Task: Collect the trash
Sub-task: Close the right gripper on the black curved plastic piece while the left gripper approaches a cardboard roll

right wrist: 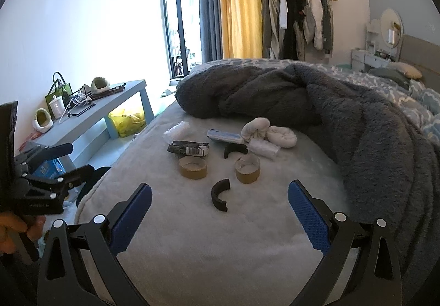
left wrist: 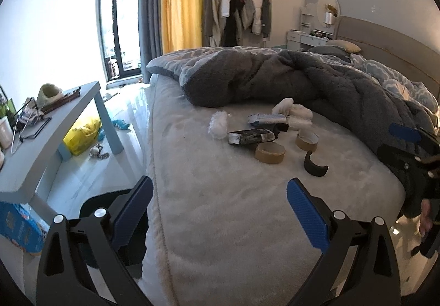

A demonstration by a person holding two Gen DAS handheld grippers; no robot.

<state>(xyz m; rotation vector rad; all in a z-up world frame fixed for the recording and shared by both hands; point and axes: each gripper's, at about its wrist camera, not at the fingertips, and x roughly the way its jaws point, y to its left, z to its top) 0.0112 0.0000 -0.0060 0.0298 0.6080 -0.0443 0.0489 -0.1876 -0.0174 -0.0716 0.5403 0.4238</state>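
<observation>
Both claws hang spread wide and empty over the near edge of the bed point(right wrist: 209, 251): the right claw point(right wrist: 220, 215) faces the litter squarely, and the left claw point(left wrist: 220, 212) sits toward the bed's left edge, with the floor beside it.

Nearest the right claw lies a black curved fragment point(right wrist: 220, 194). It looks like rigid plastic, light, and best pinched across its thin arc. Just beyond stand two spent tape cores, the left tape core point(right wrist: 193, 167) and the right tape core point(right wrist: 247, 168). These are cardboard rings, light and fairly stiff, though a hard squeeze across the ring would probably crush them; gripping one wall, one finger inside and one outside, seems safer. A second black piece point(right wrist: 233, 150) lies behind them.

Farther in, a dark crumpled wrapper point(right wrist: 188, 147) with a barcode and a blue-and-white packet point(right wrist: 224, 137) should be feather-light, soft and a little slippery. A clear crinkled plastic wad point(right wrist: 177, 130) sits toward the left edge, and white balled cloths or tissues point(right wrist: 268, 132) lie touching the grey blanket point(right wrist: 343, 119); all would yield to any pinch.

For containers, only a yellow bag point(right wrist: 127, 120) shows, on the floor under the counter point(right wrist: 110, 105), already bulging; what it holds I cannot tell. No bin is clearly visible.
</observation>
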